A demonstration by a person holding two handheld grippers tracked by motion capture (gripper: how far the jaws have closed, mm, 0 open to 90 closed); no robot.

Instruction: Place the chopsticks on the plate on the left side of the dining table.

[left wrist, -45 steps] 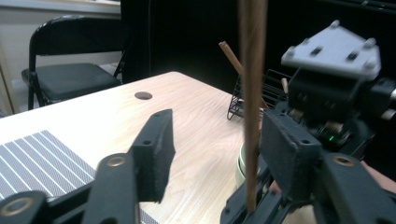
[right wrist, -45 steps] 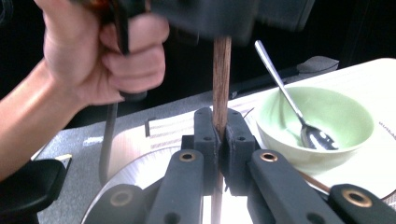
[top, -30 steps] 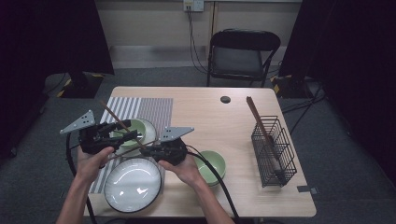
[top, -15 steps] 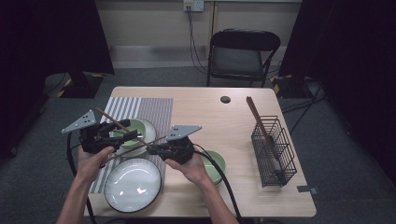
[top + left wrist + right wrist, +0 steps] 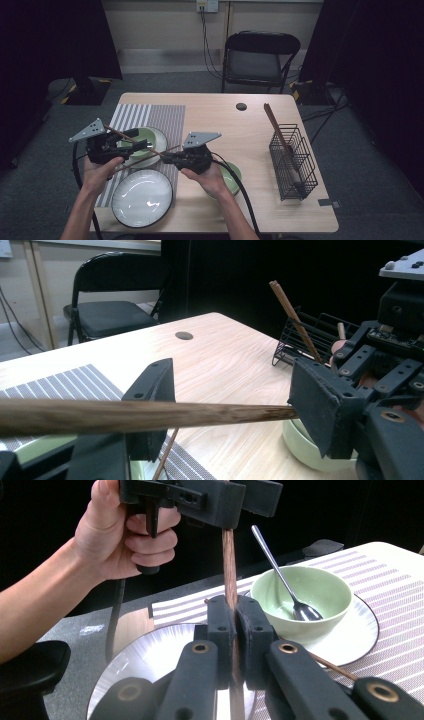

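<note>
The right gripper clamped a wooden chopstick; the left gripper had just been opening, its jaws loose around that chopstick, above the desk.

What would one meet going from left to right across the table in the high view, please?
Left gripper → large plate → right gripper → green bowl → round table hole → wire basket.

No readable text, labels, brands, numbers or signs in any view.
</note>
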